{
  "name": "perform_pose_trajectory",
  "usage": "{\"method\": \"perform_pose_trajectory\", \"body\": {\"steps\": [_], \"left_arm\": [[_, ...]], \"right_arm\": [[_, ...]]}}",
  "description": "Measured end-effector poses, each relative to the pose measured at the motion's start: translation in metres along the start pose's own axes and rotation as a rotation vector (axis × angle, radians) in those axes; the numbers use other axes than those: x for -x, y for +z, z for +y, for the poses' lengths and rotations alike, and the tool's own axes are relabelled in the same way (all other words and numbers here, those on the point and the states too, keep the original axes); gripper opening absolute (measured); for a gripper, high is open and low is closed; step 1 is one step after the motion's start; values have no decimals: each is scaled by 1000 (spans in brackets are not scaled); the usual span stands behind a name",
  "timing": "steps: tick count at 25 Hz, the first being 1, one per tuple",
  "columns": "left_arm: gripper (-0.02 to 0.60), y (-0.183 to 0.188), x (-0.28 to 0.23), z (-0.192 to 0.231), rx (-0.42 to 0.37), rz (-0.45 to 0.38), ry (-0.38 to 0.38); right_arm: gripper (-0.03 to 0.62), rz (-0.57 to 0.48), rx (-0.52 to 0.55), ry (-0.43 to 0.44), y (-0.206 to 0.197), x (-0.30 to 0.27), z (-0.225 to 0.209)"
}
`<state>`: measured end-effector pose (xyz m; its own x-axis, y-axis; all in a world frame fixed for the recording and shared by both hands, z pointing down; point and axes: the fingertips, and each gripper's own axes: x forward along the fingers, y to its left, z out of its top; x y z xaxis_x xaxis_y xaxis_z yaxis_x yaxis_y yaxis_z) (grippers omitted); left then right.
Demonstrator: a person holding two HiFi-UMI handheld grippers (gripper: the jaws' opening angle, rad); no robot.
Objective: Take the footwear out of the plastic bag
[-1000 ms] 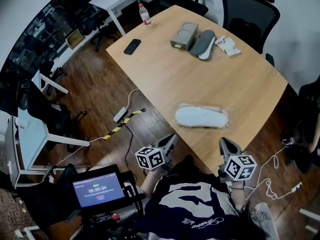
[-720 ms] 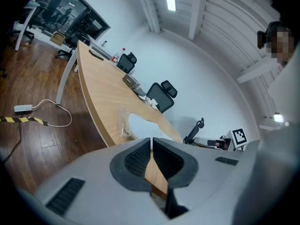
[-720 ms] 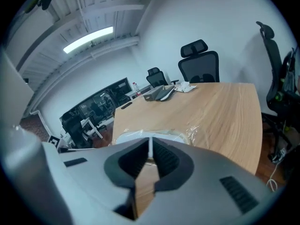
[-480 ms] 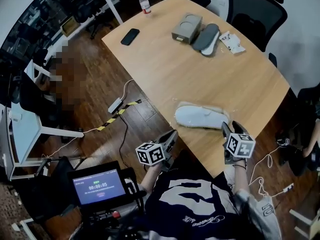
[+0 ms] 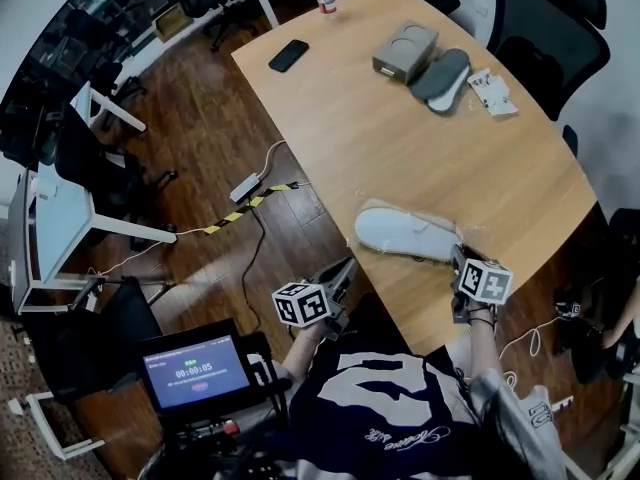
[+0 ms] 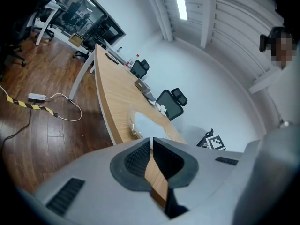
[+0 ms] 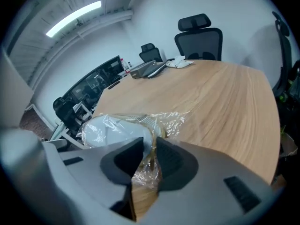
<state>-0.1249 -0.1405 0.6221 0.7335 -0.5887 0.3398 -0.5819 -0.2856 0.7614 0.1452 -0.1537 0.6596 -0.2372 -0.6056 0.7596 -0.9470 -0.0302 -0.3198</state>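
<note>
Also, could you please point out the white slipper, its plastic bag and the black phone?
white slipper (image 5: 400, 235), head view, middle of its white surface.
plastic bag (image 7: 172, 121), right gripper view, crinkled loose part beyond the slipper.
black phone (image 5: 288, 55), head view, middle of its face.

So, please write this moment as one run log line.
right gripper: shut on plastic bag | slipper: inside bag | left gripper: shut, empty, beside table

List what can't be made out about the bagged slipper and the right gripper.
- Whether the right gripper already pinches the plastic bag: right gripper view, crinkled film fills the jaw gap.
- Whether the slipper is single or a pair: head view too small; right gripper view, glare and jaws cover it.
</note>
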Motion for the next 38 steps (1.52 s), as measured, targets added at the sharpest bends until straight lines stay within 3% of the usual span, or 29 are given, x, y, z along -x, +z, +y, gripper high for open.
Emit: {"method": "perform_pose_trajectory", "body": {"steps": [2, 7, 12, 16, 20, 23, 26, 27, 29, 31, 34, 38], "left_arm": [[8, -5, 1, -1, 23, -10, 3], [107, -17, 4, 0, 85, -28, -11], [152, -11, 16, 8, 179, -149, 5], [178, -21, 16, 14, 177, -122, 26], [178, -28, 14, 28, 267, -166, 57], [178, -31, 8, 40, 368, -210, 37], [175, -29, 3, 43, 417, -245, 5], [171, -27, 2, 43, 418, -250, -3], [84, -26, 1, 42, 395, -244, -4], [83, -25, -2, 43, 376, -229, 6], [81, -26, 1, 48, 374, -212, 16], [80, -23, 9, 57, 381, -214, 27]], "right_arm": [[71, 18, 31, 60, -1, -2, 0], [63, 42, 98, 224, -3, -4, 4], [60, 115, 216, 356, -17, 0, 15], [60, 160, 271, 411, -30, 7, 19], [60, 175, 318, 439, -41, 14, 24], [61, 181, 333, 453, -44, 14, 25], [64, 175, 339, 455, -46, 14, 26], [67, 166, 340, 457, -46, 15, 28], [73, 139, 325, 471, -45, 19, 31], [80, 123, 294, 496, -45, 27, 30], [153, 136, 253, 539, -45, 39, 27], [155, 131, 233, 559, -34, 43, 13]]}}
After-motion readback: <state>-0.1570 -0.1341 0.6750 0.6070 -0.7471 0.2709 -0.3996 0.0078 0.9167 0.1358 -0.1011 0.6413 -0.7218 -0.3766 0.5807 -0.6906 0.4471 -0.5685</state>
